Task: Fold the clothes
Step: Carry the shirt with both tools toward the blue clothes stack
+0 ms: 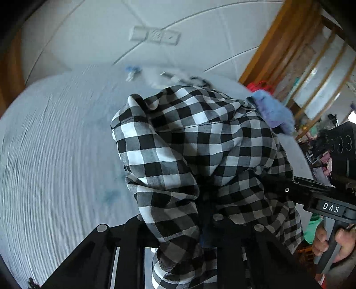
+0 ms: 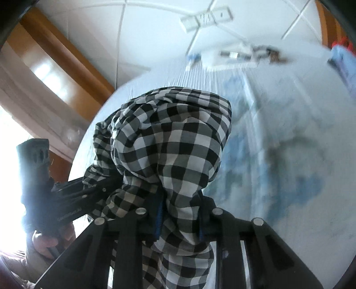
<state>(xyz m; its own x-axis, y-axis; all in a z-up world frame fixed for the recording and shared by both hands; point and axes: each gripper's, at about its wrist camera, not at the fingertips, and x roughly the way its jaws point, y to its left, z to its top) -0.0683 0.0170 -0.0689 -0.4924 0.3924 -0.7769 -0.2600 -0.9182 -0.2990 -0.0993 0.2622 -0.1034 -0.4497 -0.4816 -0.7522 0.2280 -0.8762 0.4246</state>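
black gripper (image 1: 207, 213), silver screws, "DAS" marking

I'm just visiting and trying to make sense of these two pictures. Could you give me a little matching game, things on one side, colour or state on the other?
Things:
1. checked shirt
2. blue cloth
3. bed sheet
4. socket panel

Descriptions:
A. pale, spread flat under everything
B. white, fixed on the wall
C. black and white, bunched and pinched in both grippers
D. crumpled at the bed's far edge

Pairs: 1-C, 2-D, 3-A, 4-B
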